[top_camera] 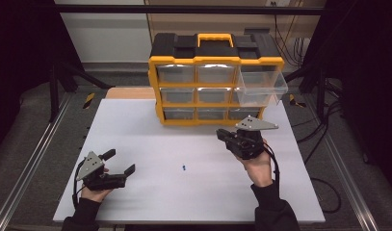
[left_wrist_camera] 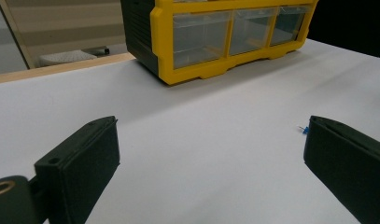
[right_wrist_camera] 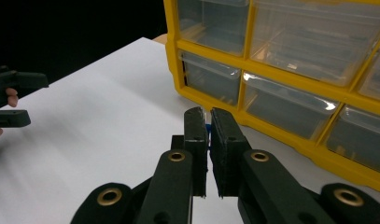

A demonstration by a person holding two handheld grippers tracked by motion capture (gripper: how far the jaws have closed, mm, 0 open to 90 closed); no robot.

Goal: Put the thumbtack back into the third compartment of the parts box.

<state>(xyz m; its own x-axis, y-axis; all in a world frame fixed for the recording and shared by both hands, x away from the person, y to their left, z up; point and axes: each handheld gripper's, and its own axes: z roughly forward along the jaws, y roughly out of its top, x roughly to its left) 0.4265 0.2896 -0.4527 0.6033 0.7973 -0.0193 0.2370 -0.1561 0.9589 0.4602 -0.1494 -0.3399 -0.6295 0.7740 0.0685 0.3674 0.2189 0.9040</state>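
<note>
Right gripper view: right tool (right_wrist_camera: 208, 119) pinches small blue piece (right_wrist_camera: 207, 132) between pads near organizer (right_wrist_camera: 290, 60)

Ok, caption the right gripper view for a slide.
Right hand-held gripper shut on a small blue part, facing the yellow drawer cabinet on the white table.

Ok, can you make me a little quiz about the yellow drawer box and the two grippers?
1. True or false: every drawer of the yellow drawer box is pushed in.
2. Which gripper has its jaws wide apart? A) left gripper B) right gripper
3. What colour is the tiny piece lying loose on the white table?

Key:
1. False: the top right drawer is pulled out.
2. A. The right gripper is shut on a second blue piece.
3. Blue.
</note>
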